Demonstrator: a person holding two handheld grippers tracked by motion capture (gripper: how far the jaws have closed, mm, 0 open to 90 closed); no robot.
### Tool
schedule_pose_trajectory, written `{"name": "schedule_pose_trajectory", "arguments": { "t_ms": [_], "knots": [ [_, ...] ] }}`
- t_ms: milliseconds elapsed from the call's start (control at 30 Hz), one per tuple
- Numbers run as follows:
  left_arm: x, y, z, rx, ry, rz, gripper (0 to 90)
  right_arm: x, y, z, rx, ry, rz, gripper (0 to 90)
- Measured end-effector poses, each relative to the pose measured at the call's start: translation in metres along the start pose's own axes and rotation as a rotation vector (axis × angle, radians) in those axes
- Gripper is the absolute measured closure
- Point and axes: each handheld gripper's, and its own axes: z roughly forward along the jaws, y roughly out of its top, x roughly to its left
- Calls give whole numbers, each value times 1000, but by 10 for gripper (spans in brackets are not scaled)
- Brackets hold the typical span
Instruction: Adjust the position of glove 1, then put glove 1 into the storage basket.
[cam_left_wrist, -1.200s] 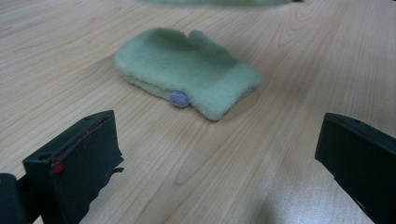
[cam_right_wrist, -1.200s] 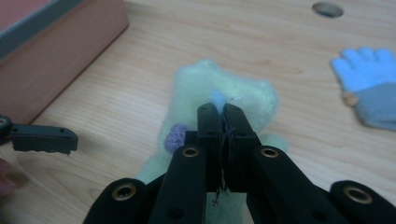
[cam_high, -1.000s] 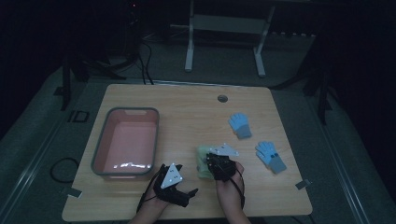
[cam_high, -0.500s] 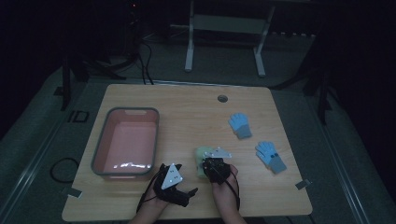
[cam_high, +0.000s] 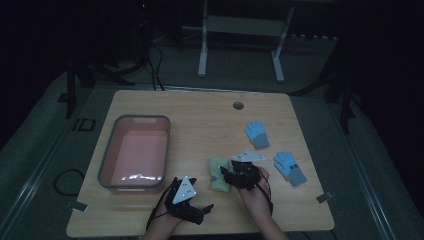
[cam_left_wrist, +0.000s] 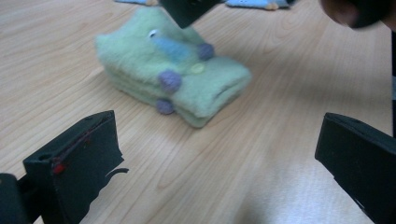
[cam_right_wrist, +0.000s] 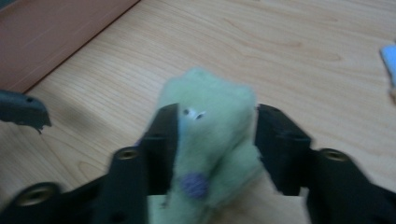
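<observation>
Lying item: green folded glove (cam_high: 218, 173), lower middle of the high view, flat on the wooden table (cam_high: 200, 115), just right of the tray.
Glove details: fuzzy pale green, small purple bobbles, a blue cone shape and a tiny eye mark on top, seen clearly at upper centre of the left gripper view (cam_left_wrist: 173, 70).
Right gripper (cam_high: 231, 176): lower middle of the high view, over the right edge of the green glove; grey three-cornered plate on top.
Right gripper jaws: partly apart, just been opening; green glove (cam_right_wrist: 208, 135) standing between them in the right gripper view, left side against the left jaw, right side close to the right jaw; not clamped.
Left gripper (cam_high: 202, 210): bottom of the high view, left of the right hand, low over bare table, apart from the glove.
Left gripper jaws: wide apart, nothing between them; bare wood in the gap, green glove farther up the left gripper view.
Tray: pink tray with grey rim (cam_high: 111, 157), left of centre in the high view, long side running up the frame.
Blue gloves: one (cam_high: 257, 134) right of centre, another (cam_high: 290, 167) lower right, both well apart from the green glove.
Table hole: round grey cap (cam_high: 238, 105) near the far edge, upper middle.
</observation>
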Motion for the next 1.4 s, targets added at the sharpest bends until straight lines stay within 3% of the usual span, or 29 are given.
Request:
{"name": "schedule_pose_trajectory", "arguments": {
  "t_ms": [133,200,233,367,400,433,567,633,700,767,800,1033,1133,1367,1400],
  "knots": [
    [1,3,3,14,-66,-44,2,-21,9,0,5,94,-18,262],
    [1,4,5,31,-64,-51,2,-30,11,-1,2,164,-22,185],
    [1,4,5,23,-87,-47,2,-35,12,-1,-10,201,-19,141],
    [0,5,7,31,-89,-26,2,-50,13,-3,-19,212,-56,140],
    [-2,7,11,40,-71,36,42,-61,14,-6,-35,239,-64,143],
    [-1,8,12,41,-74,67,80,-64,14,-8,-35,248,-73,139],
    [-1,9,14,51,-66,94,154,-69,14,-11,-33,261,-67,140],
    [-2,16,19,55,-80,130,193,-72,14,-11,-22,296,-37,136],
    [-5,21,22,52,-75,177,222,-69,16,-6,3,299,-29,123],
    [-5,21,22,52,-75,177,243,-67,17,-4,4,305,-33,109],
    [-6,29,33,73,-88,250,290,-60,21,4,20,294,-48,105],
    [-4,39,55,155,-84,383,347,-56,33,31,47,322,-24,277],
    [-5,37,62,178,-72,426,349,-56,32,43,82,328,-16,291],
    [-3,34,67,190,-32,452,460,-59,20,64,165,342,13,297],
    [-4,33,69,196,-20,476,460,-60,18,65,174,356,30,319]
  ]
}}
